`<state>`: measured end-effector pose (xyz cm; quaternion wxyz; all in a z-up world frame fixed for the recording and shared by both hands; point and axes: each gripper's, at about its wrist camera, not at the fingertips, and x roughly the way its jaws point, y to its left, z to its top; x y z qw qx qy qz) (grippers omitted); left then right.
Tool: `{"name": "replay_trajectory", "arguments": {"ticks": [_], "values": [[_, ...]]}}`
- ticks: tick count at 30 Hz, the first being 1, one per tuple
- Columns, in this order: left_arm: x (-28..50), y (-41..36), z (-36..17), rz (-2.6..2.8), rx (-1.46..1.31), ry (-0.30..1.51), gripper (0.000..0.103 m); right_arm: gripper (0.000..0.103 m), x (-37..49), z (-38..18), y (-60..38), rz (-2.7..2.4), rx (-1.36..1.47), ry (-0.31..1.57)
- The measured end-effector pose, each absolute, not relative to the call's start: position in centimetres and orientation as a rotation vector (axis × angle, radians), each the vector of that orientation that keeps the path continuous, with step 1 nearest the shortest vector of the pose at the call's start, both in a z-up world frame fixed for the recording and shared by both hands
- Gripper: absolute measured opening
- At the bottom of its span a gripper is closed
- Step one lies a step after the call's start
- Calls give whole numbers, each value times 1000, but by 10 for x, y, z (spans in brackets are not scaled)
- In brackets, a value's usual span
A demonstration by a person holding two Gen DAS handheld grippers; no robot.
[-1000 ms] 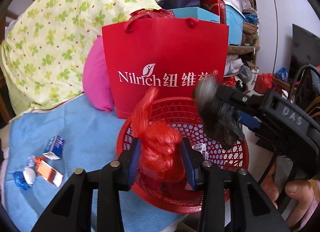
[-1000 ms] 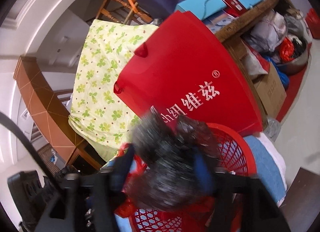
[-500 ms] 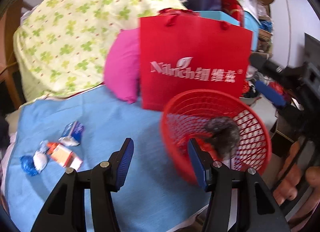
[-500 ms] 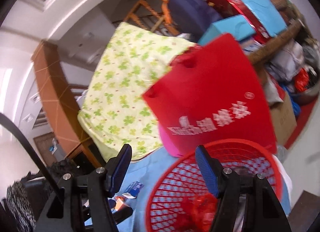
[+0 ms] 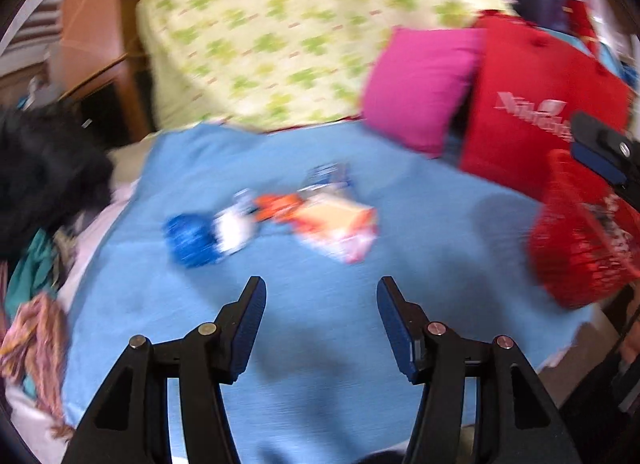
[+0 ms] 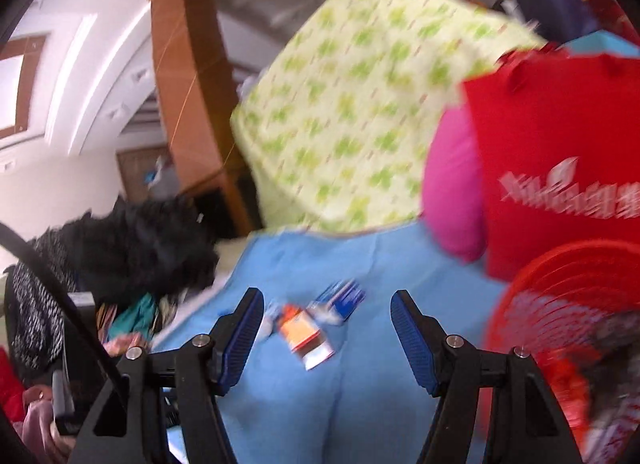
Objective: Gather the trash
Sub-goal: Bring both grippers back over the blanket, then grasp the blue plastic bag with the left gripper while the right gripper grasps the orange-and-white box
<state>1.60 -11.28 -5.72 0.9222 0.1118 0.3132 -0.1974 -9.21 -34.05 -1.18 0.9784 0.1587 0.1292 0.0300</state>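
Note:
Several pieces of trash lie on the blue cloth [image 5: 320, 324]: a blue-and-white wrapper [image 5: 208, 234], an orange-and-white carton [image 5: 340, 224] and a small blue-and-white carton [image 5: 330, 176]. They also show in the right wrist view, orange carton [image 6: 306, 334] and blue carton [image 6: 340, 300]. The red mesh basket [image 5: 576, 244] stands at the right with red and dark trash inside [image 6: 600, 344]. My left gripper [image 5: 320, 296] is open and empty, short of the trash. My right gripper [image 6: 326, 308] is open and empty above the cloth. Both views are motion-blurred.
A red paper bag [image 5: 532, 120] and a pink cushion [image 5: 416, 88] stand behind the basket. A green-patterned cover [image 5: 288, 36] rises at the back. Dark clothing [image 5: 44, 168] is piled at the left edge of the cloth.
My left gripper let go of the red bag and my right gripper let go of the dark bag into the basket. Both opened and swung left toward the trash on the cloth.

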Motion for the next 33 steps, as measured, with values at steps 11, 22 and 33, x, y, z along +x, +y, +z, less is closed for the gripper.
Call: {"name": "replay_trajectory", "arguments": {"ticks": [11,22,33], "values": [[119,-24,-83,-254,175,741,65,70,38,-75,-291,153,291,590],[207,-42,-94,-312,113,856,74,73,119,-106,-286,130,274,657],[242,-45,-121,-278,62,912,59,66,142,-125,-274,124,226,731]]}}
